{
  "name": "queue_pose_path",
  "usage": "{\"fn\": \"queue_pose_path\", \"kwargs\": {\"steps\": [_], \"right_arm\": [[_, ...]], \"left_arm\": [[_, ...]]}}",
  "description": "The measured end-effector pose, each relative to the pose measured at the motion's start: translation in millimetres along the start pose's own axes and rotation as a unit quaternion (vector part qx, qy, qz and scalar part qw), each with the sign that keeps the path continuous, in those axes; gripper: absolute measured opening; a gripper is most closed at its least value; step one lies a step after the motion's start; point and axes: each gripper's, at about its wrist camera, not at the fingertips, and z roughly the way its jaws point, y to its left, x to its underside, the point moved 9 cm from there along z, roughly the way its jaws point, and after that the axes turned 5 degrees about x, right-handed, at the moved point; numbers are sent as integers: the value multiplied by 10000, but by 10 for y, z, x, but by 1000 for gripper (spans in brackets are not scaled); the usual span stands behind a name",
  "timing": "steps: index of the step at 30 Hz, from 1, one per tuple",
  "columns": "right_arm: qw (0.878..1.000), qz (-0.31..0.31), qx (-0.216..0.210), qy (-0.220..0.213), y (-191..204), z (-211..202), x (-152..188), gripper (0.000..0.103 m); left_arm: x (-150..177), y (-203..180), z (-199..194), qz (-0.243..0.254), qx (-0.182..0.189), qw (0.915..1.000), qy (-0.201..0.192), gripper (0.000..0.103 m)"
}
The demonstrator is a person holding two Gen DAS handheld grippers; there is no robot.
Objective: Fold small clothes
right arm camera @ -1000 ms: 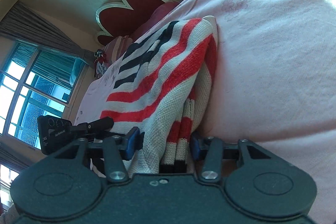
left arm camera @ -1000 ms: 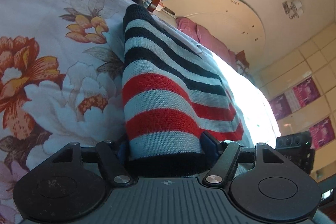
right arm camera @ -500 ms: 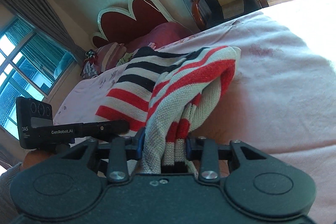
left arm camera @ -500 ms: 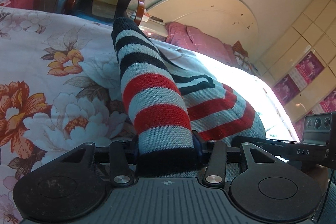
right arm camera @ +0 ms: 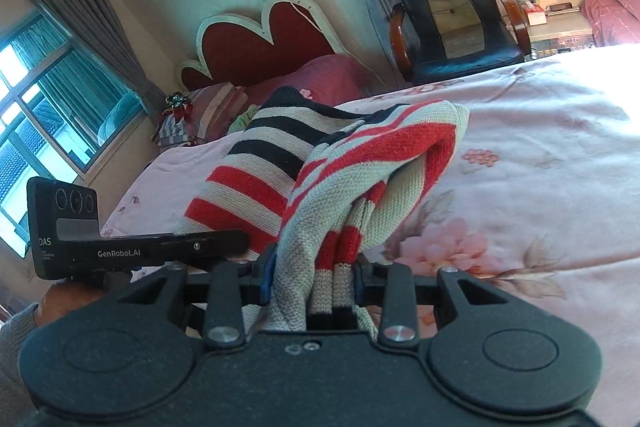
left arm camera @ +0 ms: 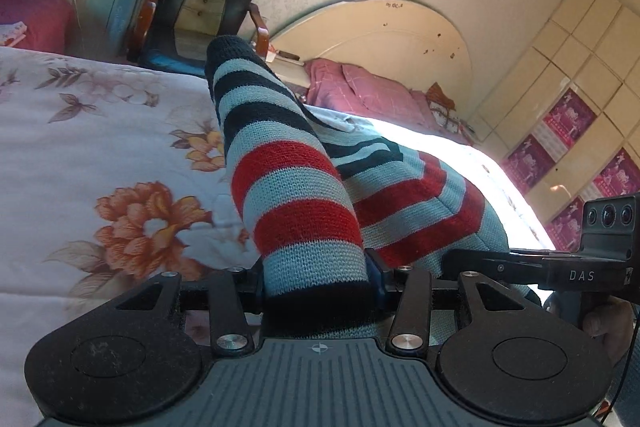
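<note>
We hold the striped sweater (left arm camera: 304,187) up off the floral bedspread (left arm camera: 100,147), each gripper clamped on a hem corner so the fold carries over evenly. The left gripper (left arm camera: 316,277) pinches one rolled band; the right gripper (right arm camera: 314,277) squeezes bunched layers. Only the right view shows the red headboard (right arm camera: 256,43).

Striped sweater (right arm camera: 320,187) bunched between right gripper (right arm camera: 314,279) fingers (right arm camera: 267,277) — clamped
</note>
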Motion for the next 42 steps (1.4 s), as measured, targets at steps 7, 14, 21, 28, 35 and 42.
{"fn": "queue_pose_path", "kwargs": {"steps": [7,14,21,28,35,42], "right_arm": [[9994,-109,-288,184,724,534,167,34],[9984,-146,-385,378,1150,910,316,34],[9971,117,-261,705,1011,1199,674,35],[9926,865,-532,669,697,1248,858,35],[9998,-108,193,-10,895,765,416,44],[9905,-878,965,444,967,1259,434,8]], "left_arm": [[150,694,-636,-156,-194,9997,-36,46],[413,1243,-868,-417,-96,9991,79,46],[726,1643,-847,-751,-61,9972,32,61],[711,1708,-913,-541,-223,9982,-121,70],[307,1487,-1407,69,47,9957,-918,70],[359,1429,-736,713,-320,9968,-167,70]]}}
